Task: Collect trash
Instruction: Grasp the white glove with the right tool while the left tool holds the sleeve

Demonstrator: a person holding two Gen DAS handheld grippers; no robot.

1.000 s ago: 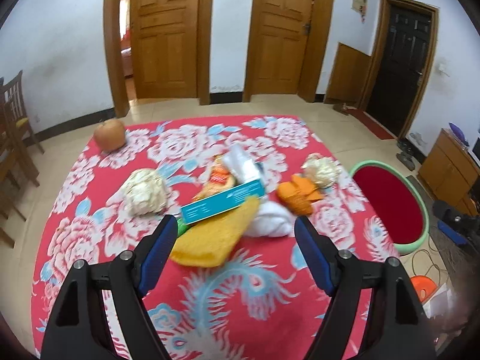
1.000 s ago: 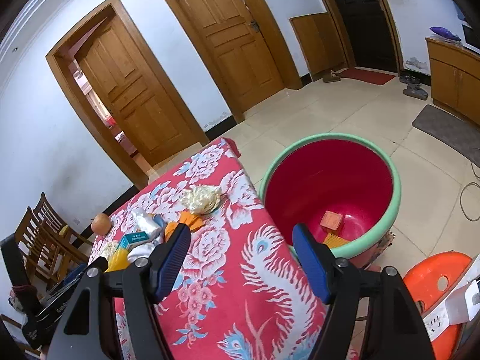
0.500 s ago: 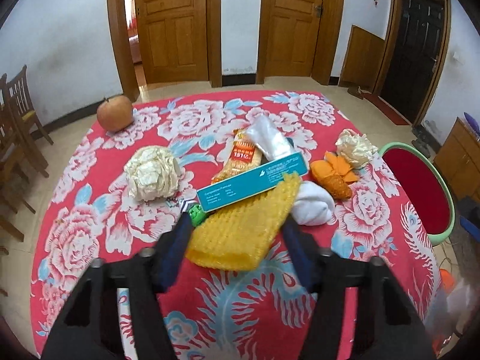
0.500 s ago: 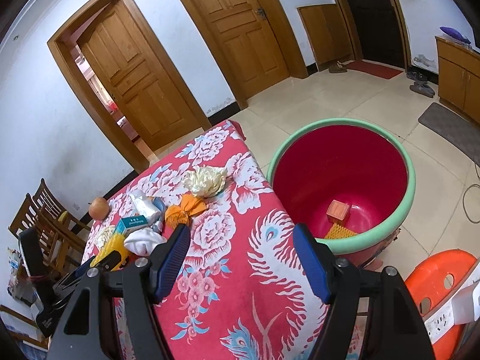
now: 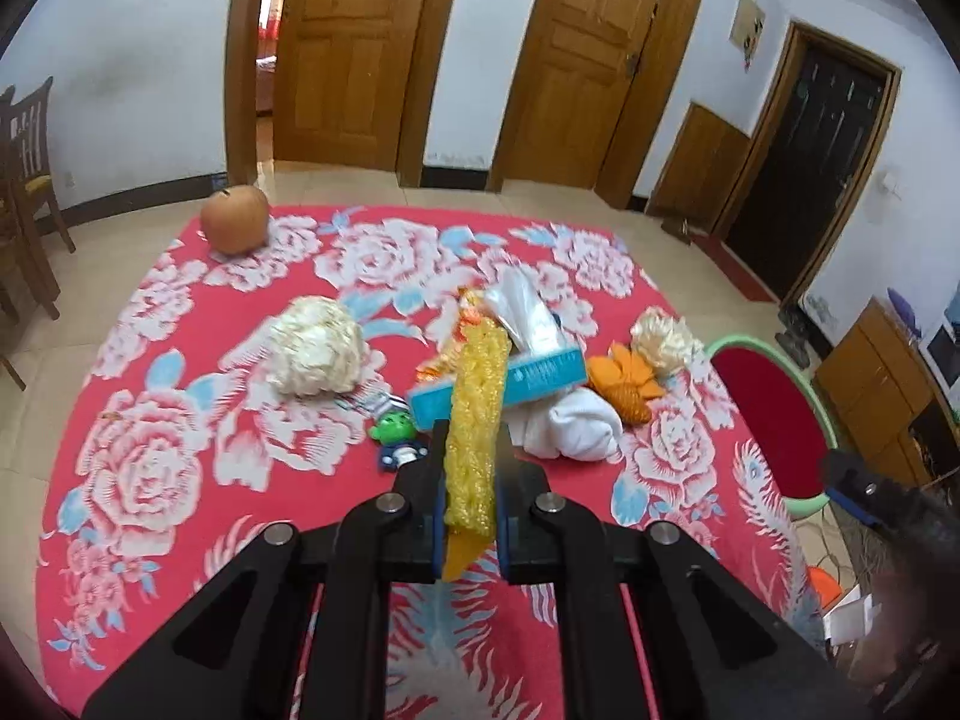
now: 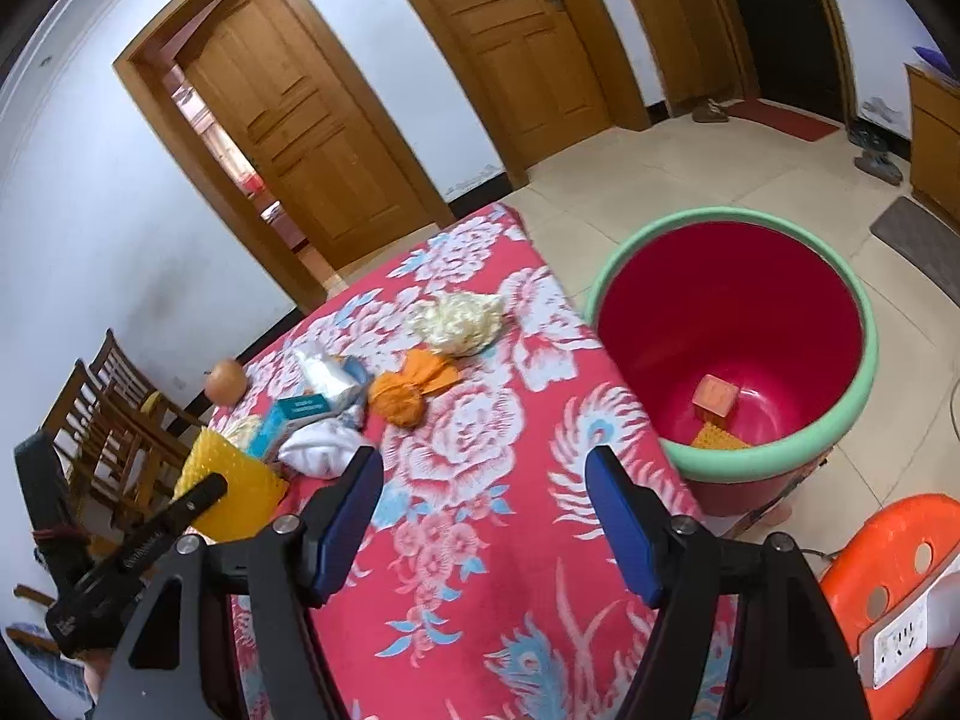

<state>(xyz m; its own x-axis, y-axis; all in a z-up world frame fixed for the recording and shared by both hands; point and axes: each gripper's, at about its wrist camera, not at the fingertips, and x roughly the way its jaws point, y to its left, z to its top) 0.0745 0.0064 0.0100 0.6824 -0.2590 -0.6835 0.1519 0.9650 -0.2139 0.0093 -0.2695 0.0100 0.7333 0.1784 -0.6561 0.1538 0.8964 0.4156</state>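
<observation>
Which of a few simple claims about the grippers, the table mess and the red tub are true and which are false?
1. The left gripper is clamped on the yellow foam sheet. True.
2. The right gripper holds the white cloth. False: it is open and holds nothing.
3. The red tub is empty. False: a small orange box lies inside.
4. The teal box lies on the table. True.

White walls (image 5: 138, 60), beige tiled floor (image 6: 690, 174), 2 wooden doors (image 5: 354, 48), dark door (image 5: 804, 180), wooden chairs (image 6: 114, 408).
</observation>
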